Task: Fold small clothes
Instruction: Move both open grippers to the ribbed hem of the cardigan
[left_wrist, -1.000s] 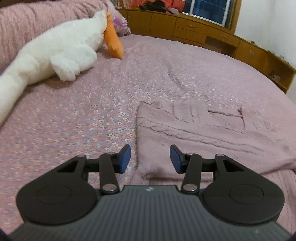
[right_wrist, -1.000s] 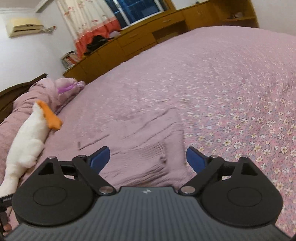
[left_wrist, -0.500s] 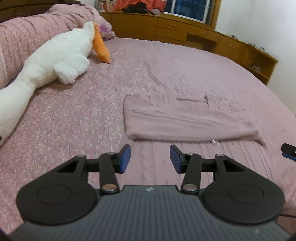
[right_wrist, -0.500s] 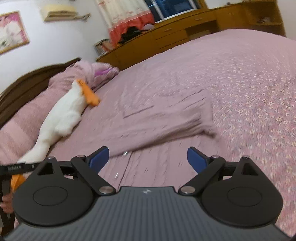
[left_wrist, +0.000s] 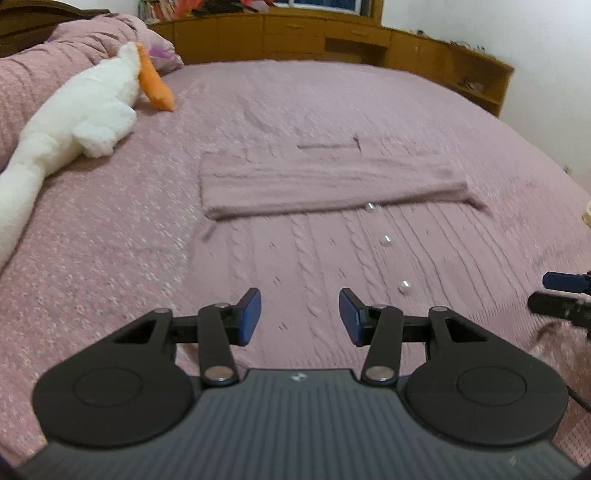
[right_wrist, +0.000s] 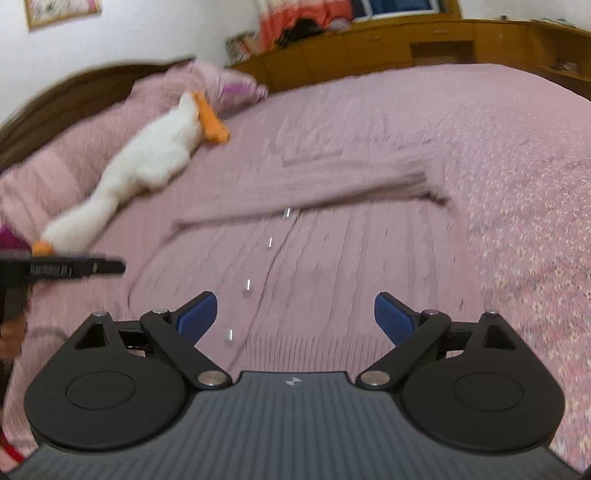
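Note:
A mauve cable-knit cardigan (left_wrist: 314, 254) with pearl buttons (left_wrist: 386, 240) lies flat on the bed, its far part folded over into a band (left_wrist: 332, 181). It also shows in the right wrist view (right_wrist: 332, 266). My left gripper (left_wrist: 300, 316) is open and empty, above the cardigan's near part. My right gripper (right_wrist: 295, 317) is open wide and empty, above the near hem. The right gripper shows at the right edge of the left wrist view (left_wrist: 565, 295); the left gripper shows at the left of the right wrist view (right_wrist: 74, 267).
The pink floral bedspread (left_wrist: 92, 240) covers the bed. A white plush goose (left_wrist: 74, 122) with an orange beak lies at the far left beside a pillow (left_wrist: 55, 62). Wooden cabinets (left_wrist: 332, 37) run along the far wall.
Both grippers have pulled back toward me and risen from the folded band. More of the cardigan's near part with the buttons has come into view. Both jaws stay open.

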